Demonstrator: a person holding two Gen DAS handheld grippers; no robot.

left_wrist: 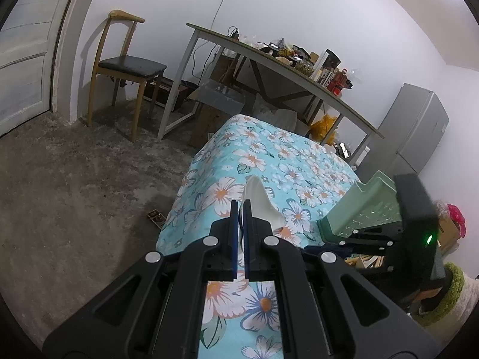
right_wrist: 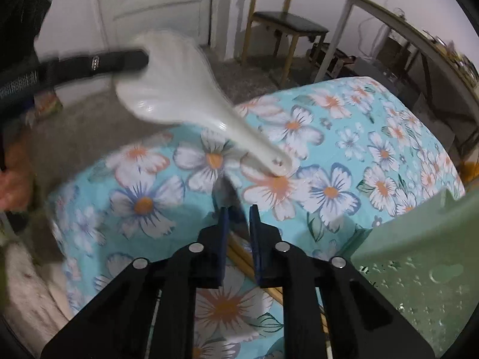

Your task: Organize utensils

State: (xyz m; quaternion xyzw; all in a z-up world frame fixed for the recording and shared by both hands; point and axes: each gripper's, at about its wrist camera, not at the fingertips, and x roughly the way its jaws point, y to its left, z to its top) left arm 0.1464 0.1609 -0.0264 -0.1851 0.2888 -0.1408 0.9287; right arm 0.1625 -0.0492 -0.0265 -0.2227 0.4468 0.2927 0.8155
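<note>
My left gripper (left_wrist: 239,206) is shut on a white ceramic spoon (left_wrist: 260,200). In the right wrist view the same spoon (right_wrist: 179,95) hangs blurred over the flowered tablecloth (right_wrist: 344,137), with its handle end down near the cloth. My right gripper (right_wrist: 238,209) points steeply down at the table, its jaws a narrow gap apart. Nothing shows pinched between them. Wooden chopsticks (right_wrist: 241,254) lie on the cloth under its fingers and show through the gap; their ends (left_wrist: 366,261) also appear in the left wrist view. A green utensil holder (right_wrist: 419,254) (left_wrist: 368,206) stands to the right.
The small table drops off to a grey carpeted floor (left_wrist: 74,185) on the left and far sides. Beyond stand a wooden chair (left_wrist: 125,68), a long cluttered desk (left_wrist: 269,56) and a grey fridge (left_wrist: 416,128).
</note>
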